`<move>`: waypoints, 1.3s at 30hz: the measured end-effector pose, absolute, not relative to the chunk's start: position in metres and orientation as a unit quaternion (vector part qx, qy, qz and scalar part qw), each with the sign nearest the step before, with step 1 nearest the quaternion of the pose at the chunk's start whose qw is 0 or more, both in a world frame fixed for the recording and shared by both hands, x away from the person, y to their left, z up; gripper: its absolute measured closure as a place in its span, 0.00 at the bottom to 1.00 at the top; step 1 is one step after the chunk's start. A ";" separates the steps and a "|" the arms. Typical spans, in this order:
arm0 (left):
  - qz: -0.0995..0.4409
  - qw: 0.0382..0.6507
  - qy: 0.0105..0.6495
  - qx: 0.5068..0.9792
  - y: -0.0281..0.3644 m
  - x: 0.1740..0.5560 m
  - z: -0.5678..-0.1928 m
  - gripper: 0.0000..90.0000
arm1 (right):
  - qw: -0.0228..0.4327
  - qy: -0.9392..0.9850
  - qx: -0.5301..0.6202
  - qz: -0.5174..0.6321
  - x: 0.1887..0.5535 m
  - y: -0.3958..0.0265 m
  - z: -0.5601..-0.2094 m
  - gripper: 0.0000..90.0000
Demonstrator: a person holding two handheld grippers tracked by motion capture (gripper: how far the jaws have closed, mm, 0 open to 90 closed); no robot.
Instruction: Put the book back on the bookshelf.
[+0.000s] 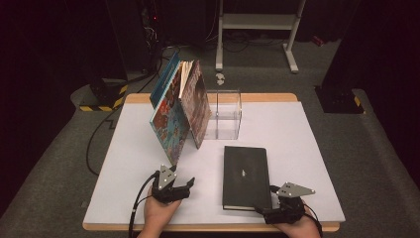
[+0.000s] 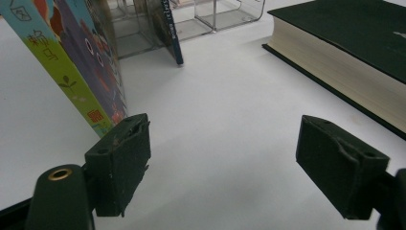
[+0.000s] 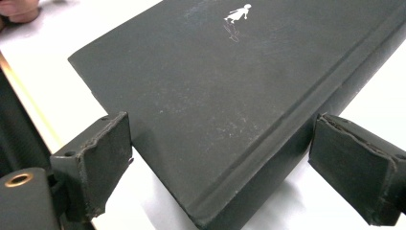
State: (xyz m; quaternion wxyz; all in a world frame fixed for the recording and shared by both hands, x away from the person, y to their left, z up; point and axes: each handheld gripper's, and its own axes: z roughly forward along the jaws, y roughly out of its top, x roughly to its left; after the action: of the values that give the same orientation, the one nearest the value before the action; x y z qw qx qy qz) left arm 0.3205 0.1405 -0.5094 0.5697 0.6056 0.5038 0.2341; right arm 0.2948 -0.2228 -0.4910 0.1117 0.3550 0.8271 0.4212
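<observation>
A thick black hardcover book lies flat on the white table, right of centre. My right gripper sits at the book's near right corner. In the right gripper view the black book has that corner between the wide jaws of the right gripper, and the pads stand clear of it. My left gripper rests near the front edge, left of the black book. The left gripper is open over bare table. A colourful picture book stands just beyond its left jaw.
Three books lean upright against a clear acrylic box at the back middle. A cable trails off the front edge from the left gripper. The table's wooden rim runs just in front of both hands.
</observation>
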 end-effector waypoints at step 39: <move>0.234 0.573 0.500 0.606 0.140 0.320 -0.509 0.22 | 0.077 0.782 0.440 0.434 0.375 -0.174 -0.490 0.16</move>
State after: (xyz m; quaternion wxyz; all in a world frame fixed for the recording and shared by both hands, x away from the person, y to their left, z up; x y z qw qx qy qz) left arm 0.3197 0.1398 -0.5094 0.5728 0.6060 0.4999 0.2340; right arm 0.3746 -0.1745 -0.4905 0.0770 0.4396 0.7823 0.4345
